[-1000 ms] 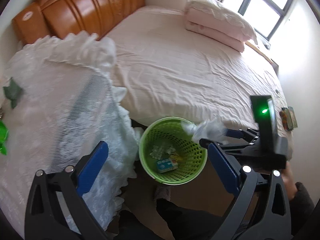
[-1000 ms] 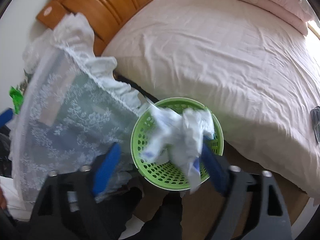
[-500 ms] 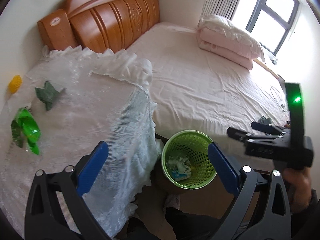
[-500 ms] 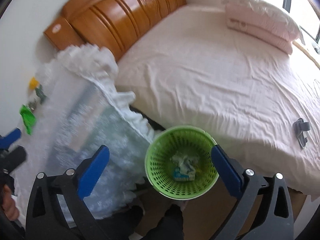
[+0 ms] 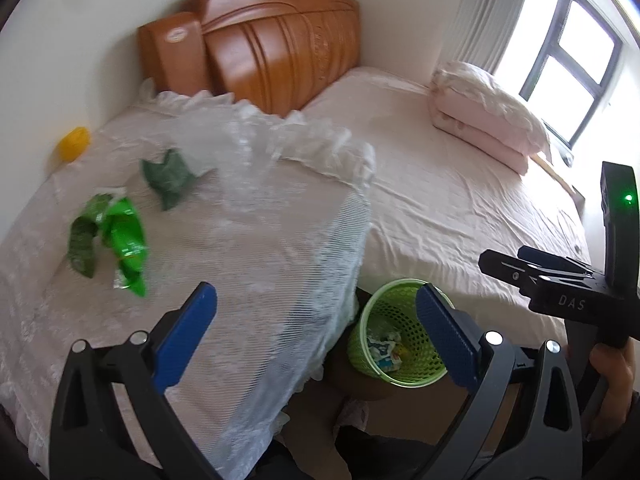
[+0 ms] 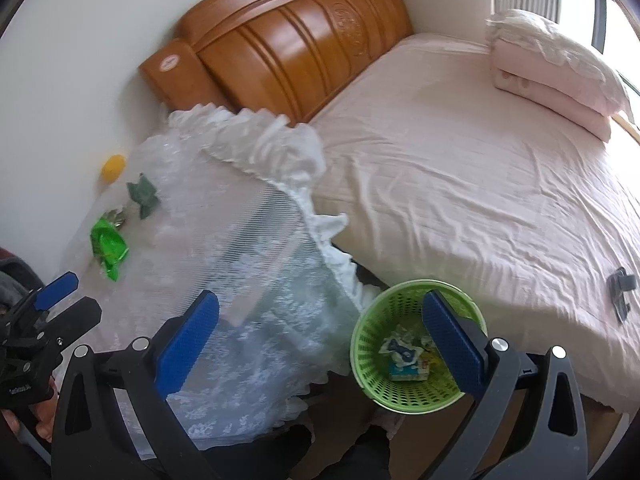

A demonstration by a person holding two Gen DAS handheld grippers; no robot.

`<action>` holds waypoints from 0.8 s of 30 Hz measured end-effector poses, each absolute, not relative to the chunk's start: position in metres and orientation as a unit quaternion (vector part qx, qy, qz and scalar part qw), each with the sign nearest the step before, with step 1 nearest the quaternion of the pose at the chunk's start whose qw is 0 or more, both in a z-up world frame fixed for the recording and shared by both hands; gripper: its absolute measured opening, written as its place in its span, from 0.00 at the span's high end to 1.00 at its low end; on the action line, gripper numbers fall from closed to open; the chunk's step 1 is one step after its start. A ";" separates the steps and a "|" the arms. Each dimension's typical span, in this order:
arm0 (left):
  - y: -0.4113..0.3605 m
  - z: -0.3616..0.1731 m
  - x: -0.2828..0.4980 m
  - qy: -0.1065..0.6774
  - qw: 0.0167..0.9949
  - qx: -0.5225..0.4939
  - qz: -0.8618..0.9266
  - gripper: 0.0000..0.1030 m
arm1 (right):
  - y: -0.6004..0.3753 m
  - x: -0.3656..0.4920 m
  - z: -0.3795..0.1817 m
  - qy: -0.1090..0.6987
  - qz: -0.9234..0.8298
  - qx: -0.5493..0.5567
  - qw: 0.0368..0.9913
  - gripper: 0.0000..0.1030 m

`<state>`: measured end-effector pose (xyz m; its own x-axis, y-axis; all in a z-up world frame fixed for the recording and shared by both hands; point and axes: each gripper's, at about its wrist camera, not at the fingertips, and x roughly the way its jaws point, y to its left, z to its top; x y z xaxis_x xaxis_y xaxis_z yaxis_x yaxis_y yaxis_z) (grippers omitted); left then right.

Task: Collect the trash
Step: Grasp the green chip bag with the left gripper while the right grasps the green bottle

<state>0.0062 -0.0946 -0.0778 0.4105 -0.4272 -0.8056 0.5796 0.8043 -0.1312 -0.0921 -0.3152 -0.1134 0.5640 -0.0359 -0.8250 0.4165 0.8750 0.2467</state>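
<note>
Hovering above the lace-covered worktop [image 5: 248, 240], the left gripper [image 5: 316, 336] is spread wide with nothing between its fingers. The right gripper [image 6: 320, 340] is released too and holds nothing. A green basket [image 6: 368, 364] stands on the floor between worktop and bed [image 6: 460, 160], with crumpled trash [image 6: 404, 356] inside. On the worktop lie a bright green wrapper [image 5: 124, 244], a dark green scrap [image 5: 168, 178] and a yellow object [image 5: 74, 144]. Only the right view shows a grey clip [image 6: 620, 286] on the bed; only the left view shows the window [image 5: 576, 64].

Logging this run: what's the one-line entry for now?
left tool open | right tool open | green basket holds trash | bright green wrapper uncollected
</note>
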 end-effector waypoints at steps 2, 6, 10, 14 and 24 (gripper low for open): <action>-0.081 -0.076 0.010 0.450 0.841 0.079 -0.290 0.08 | -0.305 -0.084 -0.111 0.449 -0.118 0.213 0.860 0.02; -0.039 -0.075 0.020 0.445 0.857 0.073 -0.248 0.08 | -0.271 -0.059 -0.106 0.445 -0.078 0.209 0.867 0.02; 0.011 -0.078 0.036 0.448 0.869 0.060 -0.203 0.08 | -0.222 -0.023 -0.106 0.451 -0.028 0.191 0.871 0.02; 0.053 -0.082 0.052 0.449 0.877 0.052 -0.162 0.08 | -0.177 0.008 -0.107 0.456 0.010 0.184 0.871 0.02; 0.112 -0.098 0.092 0.460 0.877 0.045 -0.129 0.08 | -0.094 0.084 -0.123 0.478 0.052 0.144 0.865 0.02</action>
